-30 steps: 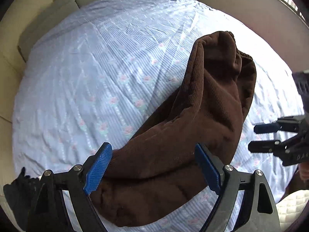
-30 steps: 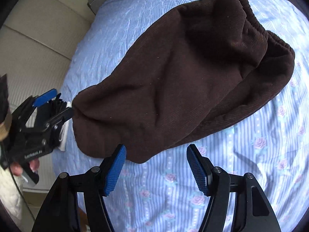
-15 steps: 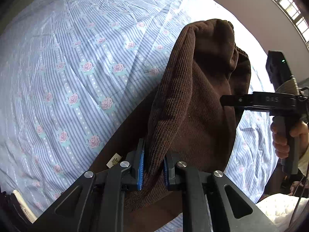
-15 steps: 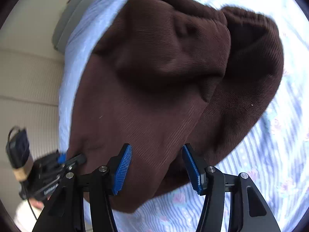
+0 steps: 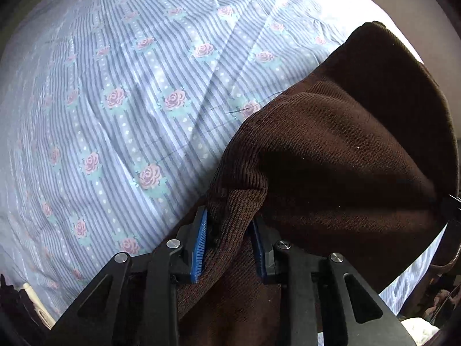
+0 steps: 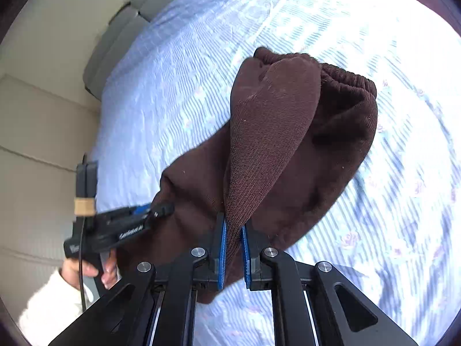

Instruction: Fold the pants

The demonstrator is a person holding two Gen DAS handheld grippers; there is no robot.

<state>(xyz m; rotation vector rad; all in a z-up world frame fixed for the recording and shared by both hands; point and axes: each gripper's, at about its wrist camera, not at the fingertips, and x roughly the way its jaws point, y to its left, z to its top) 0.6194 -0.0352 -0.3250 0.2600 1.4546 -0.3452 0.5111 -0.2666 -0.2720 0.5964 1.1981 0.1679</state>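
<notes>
The brown pants (image 6: 288, 150) are gathered, not yet laid flat in a finished fold. Both grippers hold 1 edge each, so I judge the task to be early or in its middle.

The left gripper (image 5: 229, 248) has its jaws narrowed onto a bunched ridge of cloth between the blue pads; the rest of the pants spreads ahead and to the right of those jaws. The right gripper (image 6: 232, 255) has its jaws pinched on a thin fold, and the garment runs forward from them to the elastic waistband (image 6: 350, 82) at the far end, which rests on the striped floral bed sheet (image 5: 129, 92).

Left to do, as I judge it: carry the held edge over, lay it down, smooth, release.
</notes>
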